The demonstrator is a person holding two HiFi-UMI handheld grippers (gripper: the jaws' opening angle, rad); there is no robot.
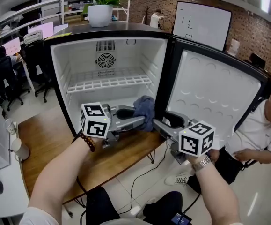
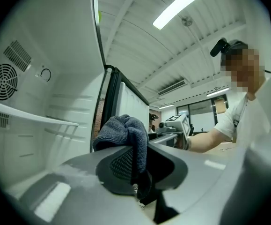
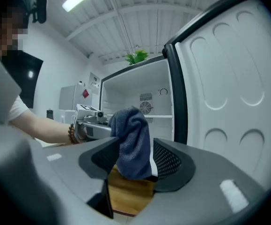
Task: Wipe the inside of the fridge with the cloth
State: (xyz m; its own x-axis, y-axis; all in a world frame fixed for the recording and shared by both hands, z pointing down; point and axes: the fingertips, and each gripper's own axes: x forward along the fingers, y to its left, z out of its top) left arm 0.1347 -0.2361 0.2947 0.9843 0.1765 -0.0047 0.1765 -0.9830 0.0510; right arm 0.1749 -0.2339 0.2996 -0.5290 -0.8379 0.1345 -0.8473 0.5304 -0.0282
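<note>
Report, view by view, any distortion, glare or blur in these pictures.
Head view: wide-angle bowing of the fridge walls, otherwise sharp. Left gripper view: dark fisheye corners, strip light blown out. Right gripper view: same vignette, cloth sharp.

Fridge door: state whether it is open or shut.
Open. The fridge door stands swung out to the right, leaving the wire shelf and rear fan exposed.
</note>
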